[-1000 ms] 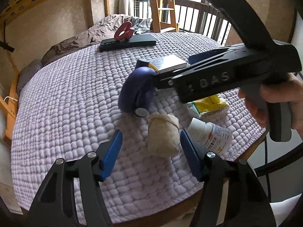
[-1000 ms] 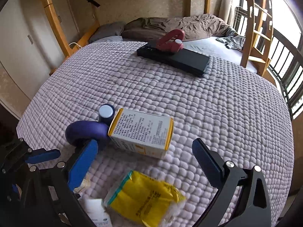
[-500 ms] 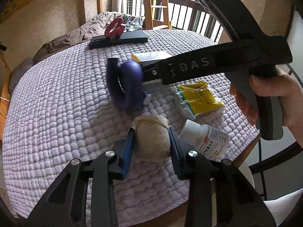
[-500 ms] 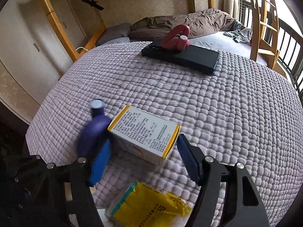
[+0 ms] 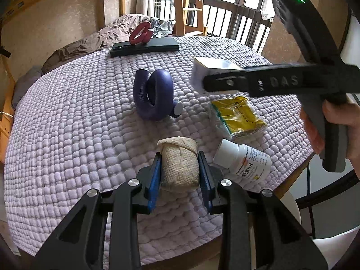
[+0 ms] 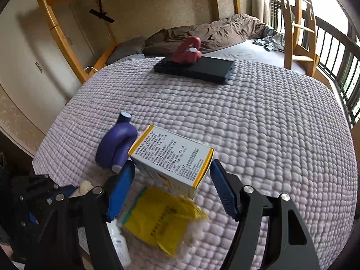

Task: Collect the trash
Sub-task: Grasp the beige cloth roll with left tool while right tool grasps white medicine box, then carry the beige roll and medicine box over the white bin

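My left gripper [image 5: 180, 175] is shut on a beige bandage roll [image 5: 180, 164] near the front edge of the lilac quilted table [image 5: 78, 123]. My right gripper [image 6: 171, 180] is shut on a white medicine box with yellow edges [image 6: 173, 157] and holds it tilted above the cloth; it shows from the side in the left wrist view [image 5: 213, 72]. A yellow crumpled packet [image 6: 162, 220] lies under the box, also in the left wrist view [image 5: 236, 117]. A white pill bottle [image 5: 245, 162] lies right of the roll.
A purple bendy tube toy [image 5: 153, 96] lies mid-table. A black flat case [image 6: 195, 67] with a red bendy toy [image 6: 189, 51] on it sits at the far side. A bed and a wooden ladder stand behind. The table's edge is close below the left gripper.
Both grippers closed: the left on the bandage roll, the right on the medicine box, which now sits lifted and tilted. The purple toy was nudged and turned.
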{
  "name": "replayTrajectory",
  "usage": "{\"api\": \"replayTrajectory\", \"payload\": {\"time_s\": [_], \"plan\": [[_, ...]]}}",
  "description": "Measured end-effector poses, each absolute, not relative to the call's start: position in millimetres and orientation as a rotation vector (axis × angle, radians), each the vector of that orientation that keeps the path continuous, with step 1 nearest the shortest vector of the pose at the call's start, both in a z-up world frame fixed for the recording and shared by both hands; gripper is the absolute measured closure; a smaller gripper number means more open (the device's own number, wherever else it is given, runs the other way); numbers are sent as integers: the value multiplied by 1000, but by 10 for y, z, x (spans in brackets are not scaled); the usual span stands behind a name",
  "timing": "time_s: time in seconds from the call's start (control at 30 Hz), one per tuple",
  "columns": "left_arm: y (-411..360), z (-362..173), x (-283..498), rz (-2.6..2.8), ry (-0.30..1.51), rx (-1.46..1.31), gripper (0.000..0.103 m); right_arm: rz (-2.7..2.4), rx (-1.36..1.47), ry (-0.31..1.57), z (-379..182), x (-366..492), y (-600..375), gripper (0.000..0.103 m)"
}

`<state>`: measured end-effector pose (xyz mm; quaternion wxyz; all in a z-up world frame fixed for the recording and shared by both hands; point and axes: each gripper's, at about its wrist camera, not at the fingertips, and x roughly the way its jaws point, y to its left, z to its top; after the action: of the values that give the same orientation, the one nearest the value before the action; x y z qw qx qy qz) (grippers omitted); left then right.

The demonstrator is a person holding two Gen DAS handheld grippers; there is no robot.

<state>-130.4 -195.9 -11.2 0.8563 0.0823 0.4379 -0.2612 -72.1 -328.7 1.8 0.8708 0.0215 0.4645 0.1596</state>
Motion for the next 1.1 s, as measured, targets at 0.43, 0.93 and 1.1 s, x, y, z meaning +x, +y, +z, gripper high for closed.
{"api": "replayTrajectory", "payload": {"time_s": [0.43, 0.93, 1.1], "plan": [[-1779, -21, -1413, -492, 920, 134, 69, 279, 78, 932, 203, -962, -3530, 34], [-1685, 50, -1604, -478, 923, 134, 69, 250, 103, 919, 308, -1250, -3657, 34], [-1677, 62, -1644, -474, 923, 134, 69, 251, 104, 919, 323, -1292, -3674, 34]]}}
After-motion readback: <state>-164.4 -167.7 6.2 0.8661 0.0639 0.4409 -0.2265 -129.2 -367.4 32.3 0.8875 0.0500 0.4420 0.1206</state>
